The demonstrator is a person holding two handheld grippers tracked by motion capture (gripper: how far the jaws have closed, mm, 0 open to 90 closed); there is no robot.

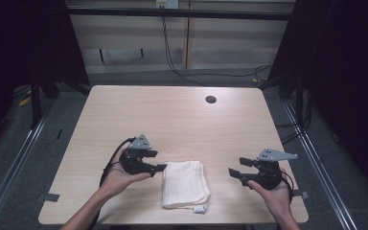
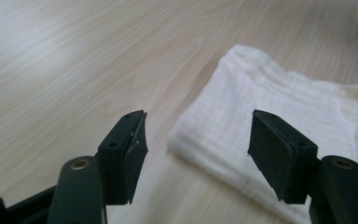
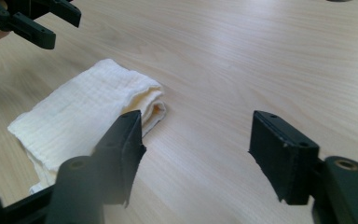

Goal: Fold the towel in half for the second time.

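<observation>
While your left gripper [image 1: 159, 160] stands wide open just beside the far left corner of the folded cloth [image 1: 184, 183], its jaws hold nothing; in the left gripper view the two black pads [image 2: 279, 156] frame that corner [image 2: 182, 140] with bare wood under them. Your right gripper [image 1: 235, 167] is spread just as wide and also empty, well apart from the cloth's right edge, its jaws pointing across at it. In the right gripper view the rounded fold [image 3: 156, 100] shows layers stacked at that side.

The cloth lies flat near the front edge of the table [image 1: 172, 110], between your two hands, with a small tag [image 1: 200, 209] at its near right corner. It looks already folded into a narrow rectangle, so you seem to be at the approach, about to grip it for another fold or to lift it.

Next, you probably need to lower the left jaws so one pad slides under the corner, catching every layer, then bring the right gripper in to the opposite corner before closing.
</observation>
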